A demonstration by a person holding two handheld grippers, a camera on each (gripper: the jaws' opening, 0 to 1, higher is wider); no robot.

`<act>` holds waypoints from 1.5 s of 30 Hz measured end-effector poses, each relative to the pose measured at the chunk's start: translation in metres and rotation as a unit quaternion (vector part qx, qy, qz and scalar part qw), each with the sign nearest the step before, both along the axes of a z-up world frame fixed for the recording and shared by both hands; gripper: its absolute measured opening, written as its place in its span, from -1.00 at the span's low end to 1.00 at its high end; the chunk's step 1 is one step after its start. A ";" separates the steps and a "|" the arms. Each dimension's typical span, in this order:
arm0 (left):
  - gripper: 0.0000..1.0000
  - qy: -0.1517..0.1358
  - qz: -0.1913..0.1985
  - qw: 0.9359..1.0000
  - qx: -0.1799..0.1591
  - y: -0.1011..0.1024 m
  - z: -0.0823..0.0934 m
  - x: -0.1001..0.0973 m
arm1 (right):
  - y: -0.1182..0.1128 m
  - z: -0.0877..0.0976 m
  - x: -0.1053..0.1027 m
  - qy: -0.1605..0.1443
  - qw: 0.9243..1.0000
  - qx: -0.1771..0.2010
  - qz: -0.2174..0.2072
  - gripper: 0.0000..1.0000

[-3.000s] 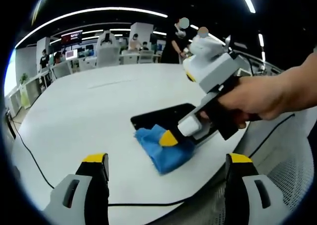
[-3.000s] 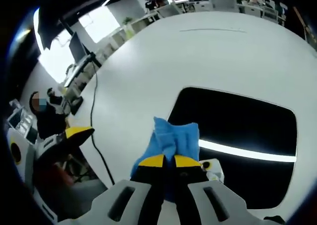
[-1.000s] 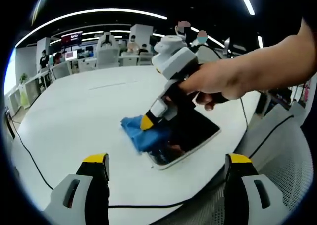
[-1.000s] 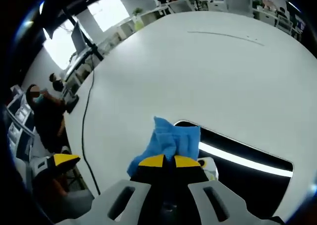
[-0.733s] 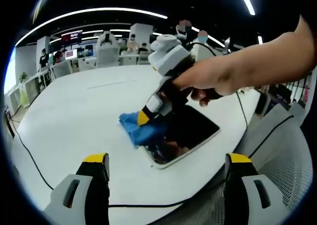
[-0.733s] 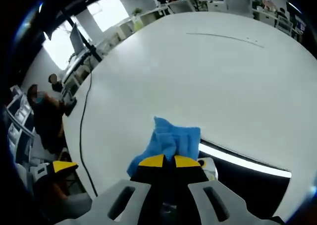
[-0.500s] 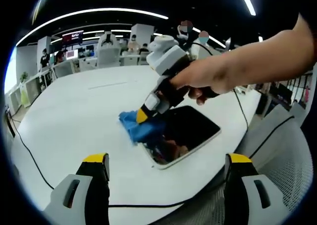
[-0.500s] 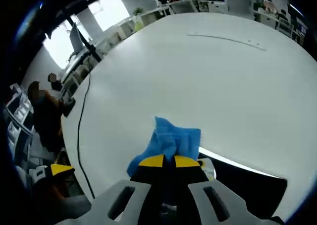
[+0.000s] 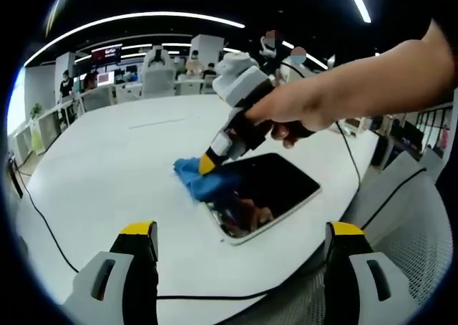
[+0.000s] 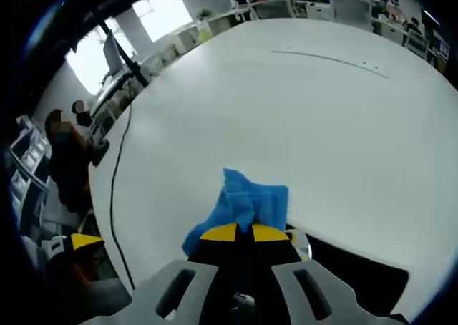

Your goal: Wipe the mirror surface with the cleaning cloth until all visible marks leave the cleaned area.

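Rising from the near edge of the left gripper view, the left tongs (image 9: pixel 240 250) stand wide apart with nothing between their yellow-tipped prongs, held above the near rim of the white desk (image 9: pixel 107 167). A black cable (image 9: pixel 43 228) runs along the desk's near left edge. Past the gap between those prongs lies the mirror (image 9: pixel 268 192), a dark rounded rectangle flat on the desk, its near corner reflecting something reddish-brown that cannot be made out. At the mirror's far left corner sits the blue cloth (image 9: pixel 204 182), bunched, partly on the glass and partly on the desk. The right tongs (image 9: pixel 209 165) come down on it from the right, held in a hand (image 9: pixel 293 117), their yellow tips pinching the cloth.

In the right gripper view, the right tongs (image 10: pixel 238 233) are closed narrowly on the cloth (image 10: pixel 247 200), which fans out just beyond the yellow tips. The mirror (image 10: pixel 351 275) shows as a dark patch to the near right, beside and under the tips. Beyond stretches the bare desk (image 10: pixel 286 103), and a person (image 10: pixel 68 160) sits at the far left.
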State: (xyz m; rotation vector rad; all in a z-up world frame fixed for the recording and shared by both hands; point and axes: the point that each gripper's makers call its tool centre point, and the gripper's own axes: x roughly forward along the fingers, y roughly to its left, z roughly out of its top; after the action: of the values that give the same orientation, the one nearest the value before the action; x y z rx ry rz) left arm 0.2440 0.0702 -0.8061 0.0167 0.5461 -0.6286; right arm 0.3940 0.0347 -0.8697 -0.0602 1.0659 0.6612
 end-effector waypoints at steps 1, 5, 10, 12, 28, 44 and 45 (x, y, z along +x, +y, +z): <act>0.95 0.000 0.000 1.000 0.000 0.000 0.000 0.000 | -0.001 0.000 0.000 0.000 1.000 0.000 -0.001 -0.99; 0.95 0.000 0.001 1.000 0.001 0.000 0.000 0.000 | -0.007 0.002 -0.002 -0.001 1.000 0.000 -0.004 -0.99; 0.94 0.001 0.002 1.000 0.000 0.000 0.001 0.000 | -0.016 0.005 -0.006 -0.002 1.000 -0.003 -0.007 -0.99; 0.94 0.000 0.002 1.000 -0.001 0.000 0.001 0.000 | -0.020 0.002 -0.002 -0.002 1.000 -0.005 -0.009 -0.99; 0.95 0.001 0.002 1.000 -0.003 -0.001 0.001 0.001 | -0.040 0.005 -0.006 0.000 1.000 -0.017 -0.016 -0.99; 0.96 0.001 -0.002 1.000 0.001 -0.001 0.000 0.000 | -0.039 0.005 -0.013 -0.051 0.998 -0.031 -0.032 -0.99; 0.96 0.000 -0.002 1.000 0.001 -0.001 0.000 0.000 | -0.040 0.004 -0.016 -0.051 0.998 -0.028 -0.032 -0.99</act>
State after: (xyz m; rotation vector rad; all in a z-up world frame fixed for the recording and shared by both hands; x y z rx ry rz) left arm 0.2440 0.0690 -0.8063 0.0202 0.5480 -0.6314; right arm 0.3783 -0.0049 -0.8656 -0.1077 0.9849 0.5651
